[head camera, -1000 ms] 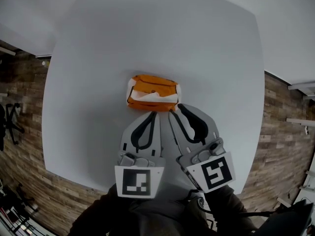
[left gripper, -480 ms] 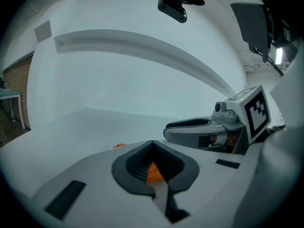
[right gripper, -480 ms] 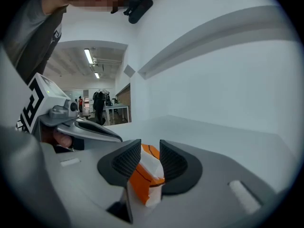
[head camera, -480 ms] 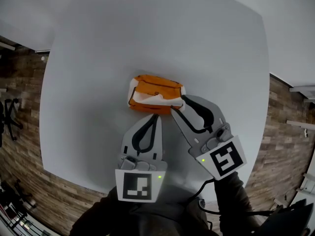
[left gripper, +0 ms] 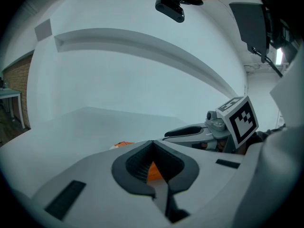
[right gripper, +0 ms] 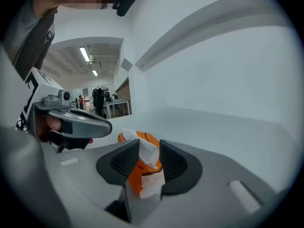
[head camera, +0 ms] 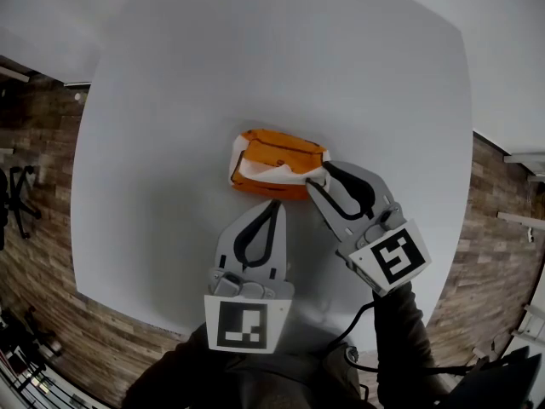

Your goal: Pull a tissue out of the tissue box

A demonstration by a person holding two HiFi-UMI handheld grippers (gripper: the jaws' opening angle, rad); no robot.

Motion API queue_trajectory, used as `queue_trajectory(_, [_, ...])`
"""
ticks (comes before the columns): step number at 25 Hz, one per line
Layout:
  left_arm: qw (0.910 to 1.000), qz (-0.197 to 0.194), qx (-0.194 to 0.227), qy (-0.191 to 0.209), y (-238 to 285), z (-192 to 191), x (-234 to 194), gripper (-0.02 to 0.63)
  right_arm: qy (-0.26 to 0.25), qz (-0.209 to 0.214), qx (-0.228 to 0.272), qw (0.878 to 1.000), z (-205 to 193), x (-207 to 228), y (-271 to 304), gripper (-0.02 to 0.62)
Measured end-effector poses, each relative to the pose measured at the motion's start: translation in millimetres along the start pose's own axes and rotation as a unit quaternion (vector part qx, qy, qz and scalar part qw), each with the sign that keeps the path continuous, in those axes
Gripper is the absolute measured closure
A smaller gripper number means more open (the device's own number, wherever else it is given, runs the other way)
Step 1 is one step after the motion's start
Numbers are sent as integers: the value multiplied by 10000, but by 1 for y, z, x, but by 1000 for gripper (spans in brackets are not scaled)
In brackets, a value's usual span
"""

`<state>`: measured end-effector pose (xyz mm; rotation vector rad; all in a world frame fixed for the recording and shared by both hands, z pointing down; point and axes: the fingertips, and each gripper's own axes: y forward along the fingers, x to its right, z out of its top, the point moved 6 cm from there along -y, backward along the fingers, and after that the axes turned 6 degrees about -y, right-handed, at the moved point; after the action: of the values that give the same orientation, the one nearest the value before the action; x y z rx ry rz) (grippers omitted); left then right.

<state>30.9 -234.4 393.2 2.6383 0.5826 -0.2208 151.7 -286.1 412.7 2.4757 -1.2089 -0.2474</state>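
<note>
An orange tissue box point(head camera: 277, 153) lies in the middle of the white round table point(head camera: 170, 100), with a white tissue point(head camera: 271, 174) sticking out of its near side. My right gripper point(head camera: 317, 180) is at the box's near right corner. In the right gripper view its jaws point(right gripper: 149, 144) are opening, with a gap between the ribbed pads point(right gripper: 124, 159). The tissue point(right gripper: 146, 152) and the box point(right gripper: 134, 180) show in that gap, untouched by the pads. My left gripper point(head camera: 274, 204) hovers just short of the box, shut and empty point(left gripper: 152, 144). A bit of orange box point(left gripper: 153, 172) shows past it.
The table's near edge point(head camera: 162, 318) runs just in front of the gripper bodies, with wood-pattern floor point(head camera: 51, 254) below it. A white wall rises behind the table. In the right gripper view, people point(right gripper: 99, 99) and desks stand far off in the room.
My right gripper has swung away from the left one to the box's near right corner, and its jaws have spread apart. The left gripper has stayed where it was.
</note>
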Motion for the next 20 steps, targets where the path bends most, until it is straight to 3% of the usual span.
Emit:
queue_trajectory(18, [9999,123,26,-31,-10,-5,-9,606,-432,530,-112,9976,-5,0,9,465])
queue_trajectory(20, [9999,135,18,-22,-11,-5,-8,606,-550,422,-101,9975,-2,-2,6,516])
